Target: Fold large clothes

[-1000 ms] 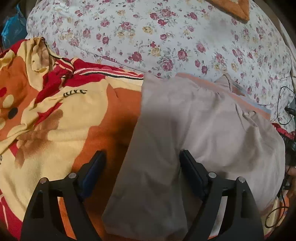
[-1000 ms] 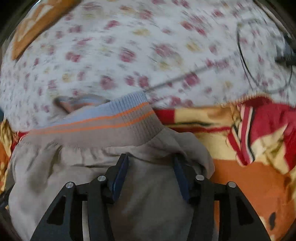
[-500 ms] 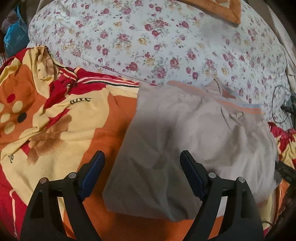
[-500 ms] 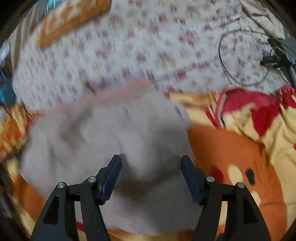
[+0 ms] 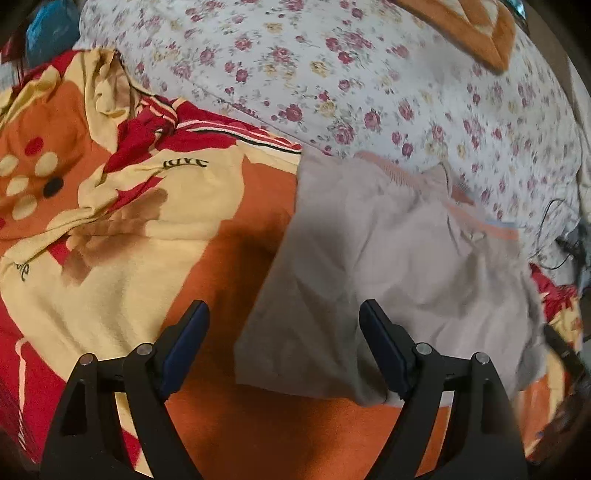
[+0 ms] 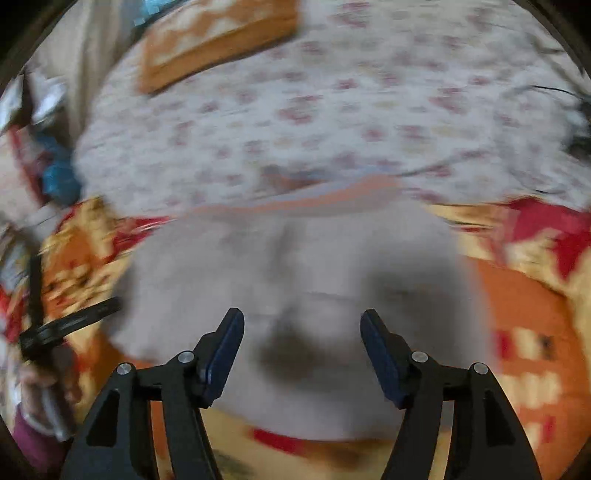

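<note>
A folded beige garment (image 5: pixel 399 266) with an orange and blue striped waistband lies on an orange, red and yellow blanket (image 5: pixel 129 229). My left gripper (image 5: pixel 284 328) is open and empty, hovering above the garment's near left edge. In the right wrist view, which is motion-blurred, the same garment (image 6: pixel 295 280) lies in the middle and my right gripper (image 6: pixel 301 332) is open and empty above its near part. The left gripper shows as a dark shape (image 6: pixel 66 325) at the left edge of that view.
A white floral quilt (image 5: pixel 369 74) lies behind the garment, with an orange cushion (image 5: pixel 465 29) on it. Black cables (image 5: pixel 554 229) lie at the right. A blue bag (image 5: pixel 48 26) sits at the far left.
Both grippers have pulled back and up from the garment. The right gripper, earlier close on the waistband end, has opened wide and let it go. The garment now lies flat.
</note>
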Action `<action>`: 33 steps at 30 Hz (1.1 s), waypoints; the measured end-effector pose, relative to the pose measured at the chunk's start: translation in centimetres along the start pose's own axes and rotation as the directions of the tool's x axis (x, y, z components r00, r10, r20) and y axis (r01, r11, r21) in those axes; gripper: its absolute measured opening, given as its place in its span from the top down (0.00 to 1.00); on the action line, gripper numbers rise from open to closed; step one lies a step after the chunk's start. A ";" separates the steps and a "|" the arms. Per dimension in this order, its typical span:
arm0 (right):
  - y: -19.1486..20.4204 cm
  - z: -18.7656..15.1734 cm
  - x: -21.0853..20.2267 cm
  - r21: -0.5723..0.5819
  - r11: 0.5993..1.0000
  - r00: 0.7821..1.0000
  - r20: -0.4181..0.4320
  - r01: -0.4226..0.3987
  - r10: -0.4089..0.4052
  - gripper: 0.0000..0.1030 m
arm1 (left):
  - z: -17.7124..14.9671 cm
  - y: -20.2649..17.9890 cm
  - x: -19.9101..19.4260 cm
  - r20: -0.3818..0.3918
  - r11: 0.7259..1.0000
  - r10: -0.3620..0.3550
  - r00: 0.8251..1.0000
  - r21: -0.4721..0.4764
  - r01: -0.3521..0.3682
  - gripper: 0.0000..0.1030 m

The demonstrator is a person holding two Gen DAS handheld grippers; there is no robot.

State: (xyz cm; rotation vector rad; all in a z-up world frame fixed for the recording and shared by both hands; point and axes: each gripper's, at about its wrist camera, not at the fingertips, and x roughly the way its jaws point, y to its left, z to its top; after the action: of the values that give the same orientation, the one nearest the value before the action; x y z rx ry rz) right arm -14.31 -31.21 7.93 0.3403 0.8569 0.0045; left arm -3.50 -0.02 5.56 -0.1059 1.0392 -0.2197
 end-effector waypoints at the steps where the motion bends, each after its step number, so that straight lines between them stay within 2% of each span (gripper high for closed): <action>1: 1.2 0.2 0.7 -0.010 1.000 1.000 -0.012 -0.028 0.028 0.36 | 0.2 0.2 -0.2 -0.010 1.000 0.001 1.000 0.015 0.000 0.19; 3: 4.0 0.1 2.2 -0.055 0.997 0.998 -0.025 -0.059 0.058 0.37 | 0.2 0.4 -0.8 -0.023 0.998 0.008 1.000 0.058 -0.007 0.19; 6: 6.0 -0.5 4.9 -0.098 0.994 0.998 -0.058 -0.037 0.032 0.36 | 0.0 1.0 -1.8 -0.038 0.995 -0.028 0.999 0.093 0.031 0.19; 9: 6.1 -1.1 8.3 -0.094 0.996 0.982 -0.189 0.004 -0.022 0.36 | -0.5 1.6 -1.9 -0.076 0.991 -0.064 0.995 0.110 0.073 0.19; 14: 5.4 -1.2 7.3 -0.047 0.999 0.986 -0.164 -0.014 0.006 0.36 | -1.8 2.3 -0.6 -0.121 0.988 -0.021 0.992 0.151 0.039 0.19; 17: 5.1 -1.1 6.6 -0.031 0.999 0.987 -0.159 -0.016 0.011 0.36 | -2.1 2.1 -0.6 -0.134 0.980 -0.050 0.990 0.183 0.074 0.19; 22: 4.5 -1.4 6.3 -0.003 0.999 0.983 -0.179 -0.041 0.040 0.36 | -2.7 1.5 -0.6 -0.125 0.960 -0.034 0.992 0.270 0.067 0.19; 27: 4.1 -1.7 6.5 0.026 0.998 0.981 -0.185 -0.052 0.056 0.35 | -2.5 1.5 0.6 -0.091 0.961 -0.007 0.996 0.275 0.032 0.19; 28: 4.1 -1.6 6.5 0.028 0.998 0.981 -0.186 -0.051 0.055 0.35 | -2.2 1.4 0.5 -0.085 0.962 -0.022 0.996 0.270 0.045 0.21; 29: 4.1 -1.6 6.5 0.027 0.998 0.981 -0.186 -0.049 0.053 0.35 | -2.0 1.3 0.4 -0.084 0.960 -0.048 0.995 0.272 0.069 0.28; 31: 4.3 -1.6 6.5 0.024 0.999 0.981 -0.187 -0.046 0.050 0.34 | -1.7 1.1 0.3 -0.097 0.954 -0.076 0.992 0.281 0.101 0.71; 33: 4.4 -1.7 6.6 0.022 0.999 0.980 -0.191 -0.045 0.049 0.34 | -1.5 1.3 0.2 -0.122 0.955 -0.114 0.986 0.259 0.143 0.80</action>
State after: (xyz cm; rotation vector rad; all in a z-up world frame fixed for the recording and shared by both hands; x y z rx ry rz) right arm -10.67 -25.67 3.36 0.3810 1.0397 0.0747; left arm -4.55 1.17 4.35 0.0836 1.0997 -0.4862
